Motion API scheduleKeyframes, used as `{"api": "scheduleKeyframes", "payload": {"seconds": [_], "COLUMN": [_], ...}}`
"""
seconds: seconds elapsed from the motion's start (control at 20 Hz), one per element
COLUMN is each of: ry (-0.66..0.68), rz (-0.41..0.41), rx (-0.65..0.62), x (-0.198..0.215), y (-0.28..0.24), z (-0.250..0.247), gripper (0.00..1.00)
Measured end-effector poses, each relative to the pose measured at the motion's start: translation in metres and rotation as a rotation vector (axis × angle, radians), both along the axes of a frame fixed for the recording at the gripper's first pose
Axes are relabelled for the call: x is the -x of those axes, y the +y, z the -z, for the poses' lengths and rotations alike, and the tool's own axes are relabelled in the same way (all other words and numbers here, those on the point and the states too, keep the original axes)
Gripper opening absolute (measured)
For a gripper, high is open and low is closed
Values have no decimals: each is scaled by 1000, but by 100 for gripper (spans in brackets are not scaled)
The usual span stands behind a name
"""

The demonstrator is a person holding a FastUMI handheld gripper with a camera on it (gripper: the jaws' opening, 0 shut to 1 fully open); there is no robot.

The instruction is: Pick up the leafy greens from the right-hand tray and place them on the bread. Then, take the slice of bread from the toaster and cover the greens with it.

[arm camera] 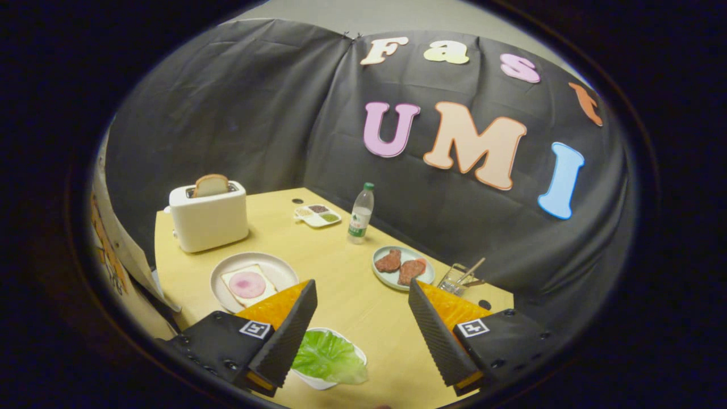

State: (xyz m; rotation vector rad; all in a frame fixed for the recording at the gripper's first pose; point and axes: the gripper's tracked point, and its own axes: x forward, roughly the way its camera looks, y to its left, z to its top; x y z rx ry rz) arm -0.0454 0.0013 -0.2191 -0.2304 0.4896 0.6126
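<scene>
Fingers of the gripper (pixel 362 289) are spread wide apart and hold nothing. Bare table shows between them.

The leafy greens (pixel 328 358) lie in a small white tray (pixel 318 382) low down, near the bottom of the left finger, at about seven o'clock from the gap between the fingers. They sit closer than the finger ends, not ahead of them. The leaf's long side seems to run across, from the left finger toward the middle. I think the gripper has to pull back and dip down to the left to get both fingers around the leaf.

The bread (pixel 248 284), with a pink slice on it, lies on a white plate (pixel 278 268) at ten o'clock, just past the left finger end. Farther out at eleven o'clock stands the toaster (pixel 209 222) with a slice of bread (pixel 211 185) poking up out of it.
</scene>
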Motion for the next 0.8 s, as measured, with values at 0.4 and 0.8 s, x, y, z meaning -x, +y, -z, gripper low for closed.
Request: {"api": "scheduleKeyframes", "payload": {"seconds": [0.4,0.8], "ry": [142,280], "rz": [-149,-248], "rx": [96,177], "x": [20,40], "y": [5,3], "z": [76,146], "gripper": [100,100]}}
